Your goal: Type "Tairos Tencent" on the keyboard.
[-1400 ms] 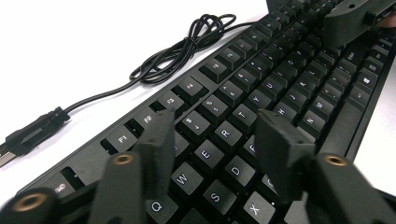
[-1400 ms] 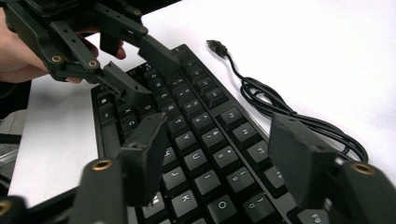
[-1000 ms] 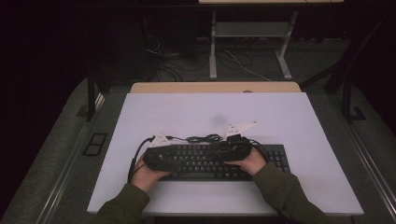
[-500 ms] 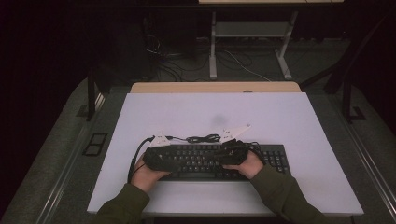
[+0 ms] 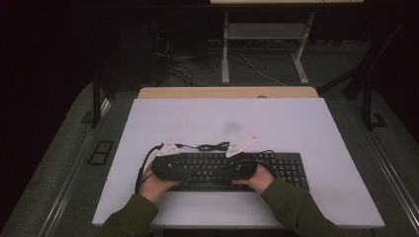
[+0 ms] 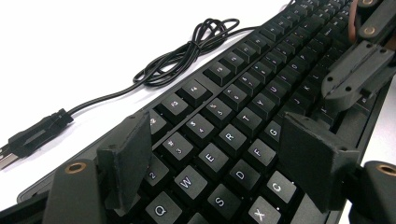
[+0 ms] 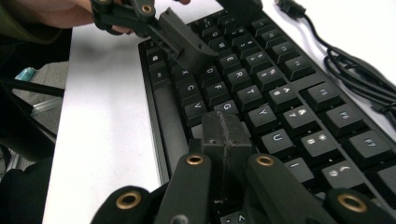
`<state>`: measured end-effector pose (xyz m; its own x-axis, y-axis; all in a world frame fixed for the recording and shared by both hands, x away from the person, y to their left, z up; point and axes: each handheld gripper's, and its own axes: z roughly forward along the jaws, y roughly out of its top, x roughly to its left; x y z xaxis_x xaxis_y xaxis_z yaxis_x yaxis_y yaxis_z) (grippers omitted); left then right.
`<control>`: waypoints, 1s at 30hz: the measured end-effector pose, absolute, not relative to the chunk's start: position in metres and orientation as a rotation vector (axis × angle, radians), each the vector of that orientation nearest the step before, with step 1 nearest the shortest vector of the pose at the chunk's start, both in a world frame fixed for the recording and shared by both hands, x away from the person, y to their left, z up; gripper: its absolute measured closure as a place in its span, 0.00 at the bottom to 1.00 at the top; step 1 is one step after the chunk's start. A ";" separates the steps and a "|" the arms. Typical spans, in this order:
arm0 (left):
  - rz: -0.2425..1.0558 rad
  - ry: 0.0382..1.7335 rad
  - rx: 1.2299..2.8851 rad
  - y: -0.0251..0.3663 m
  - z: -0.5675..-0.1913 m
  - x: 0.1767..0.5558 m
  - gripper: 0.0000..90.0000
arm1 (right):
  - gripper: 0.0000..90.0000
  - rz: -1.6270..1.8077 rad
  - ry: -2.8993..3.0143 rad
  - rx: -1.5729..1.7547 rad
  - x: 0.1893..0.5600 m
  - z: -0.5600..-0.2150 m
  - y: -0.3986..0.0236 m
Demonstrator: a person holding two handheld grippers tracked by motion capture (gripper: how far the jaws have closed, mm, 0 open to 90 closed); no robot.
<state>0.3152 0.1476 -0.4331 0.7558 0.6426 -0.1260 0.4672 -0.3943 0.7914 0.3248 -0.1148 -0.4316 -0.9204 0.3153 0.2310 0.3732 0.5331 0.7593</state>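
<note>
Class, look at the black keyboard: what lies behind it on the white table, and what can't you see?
Behind the keyboard lies its coiled black cable ending in a USB plug on the white table. Both grippers cover part of its key rows.

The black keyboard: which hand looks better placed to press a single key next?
The right, probably. The right claw has its jaws closed into one narrow tip just over the black keyboard, near G and H. The left claw is spread wide across several keys.
</note>
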 end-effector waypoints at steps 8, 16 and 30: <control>0.250 0.833 2.061 0.147 -0.433 0.315 0.28 | 0.99 -1.321 -2.715 -0.600 0.323 -0.436 -0.111; 0.251 0.833 2.059 0.147 -0.433 0.315 0.28 | 0.99 -1.295 -2.732 -0.593 0.321 -0.438 -0.108; 0.257 0.829 2.059 0.147 -0.434 0.315 0.27 | 0.99 -1.303 -2.734 -0.603 0.322 -0.439 -0.109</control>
<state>0.3150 0.1474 -0.4336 0.7561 0.6433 -0.1208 0.4617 -0.3933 0.7951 0.3223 -0.1088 -0.4385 -0.9223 0.3230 0.2120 0.3681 0.5680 0.7361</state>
